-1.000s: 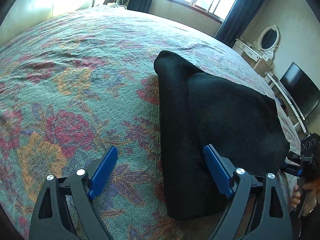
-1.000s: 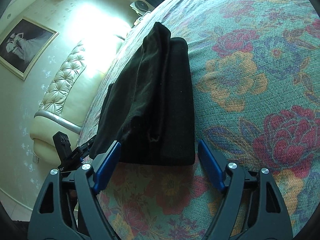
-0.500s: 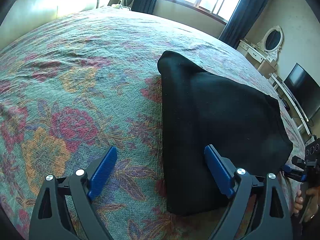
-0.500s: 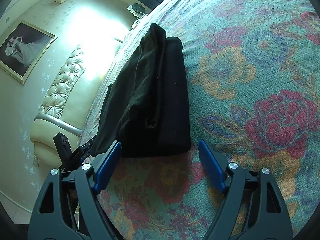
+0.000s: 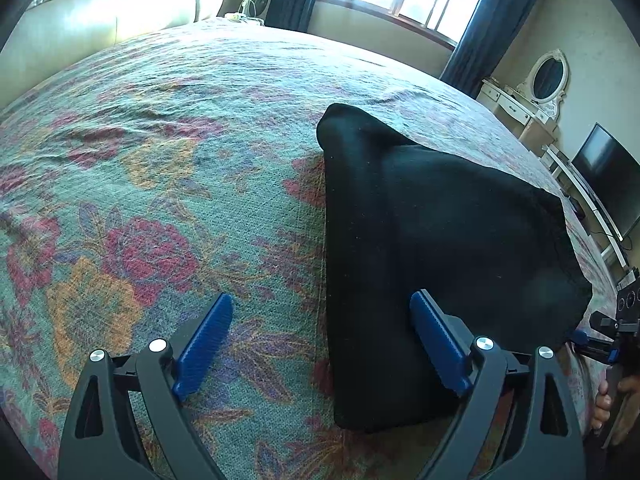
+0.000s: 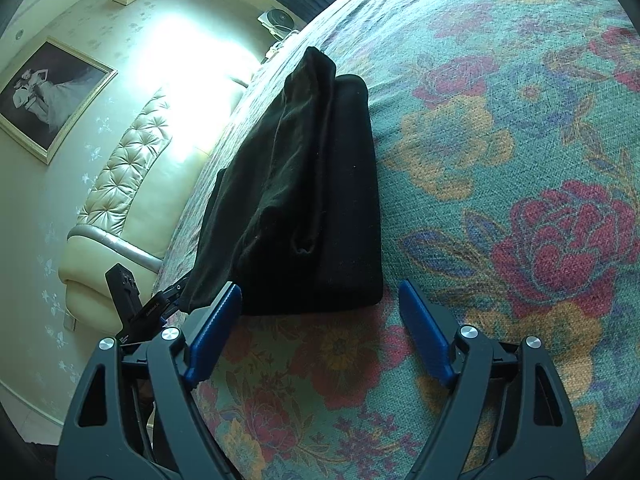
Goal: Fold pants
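Observation:
Black pants lie folded into a thick stack on the floral bedspread. In the left wrist view my left gripper is open, its right blue finger over the stack's near left part, its left finger over bare bedspread; nothing is gripped. In the right wrist view the same pants lie just beyond my right gripper, which is open with only bedspread between the pads. The other gripper's body shows at the stack's left corner.
A cream tufted headboard and a framed picture stand to the left. A window with dark curtains, a dresser with an oval mirror and a television are beyond the bed. A hand holds the other gripper at right.
Both views have pulled back slightly from the pants; the stack's near edge now lies a little farther from both grippers. The jaws stay wide.

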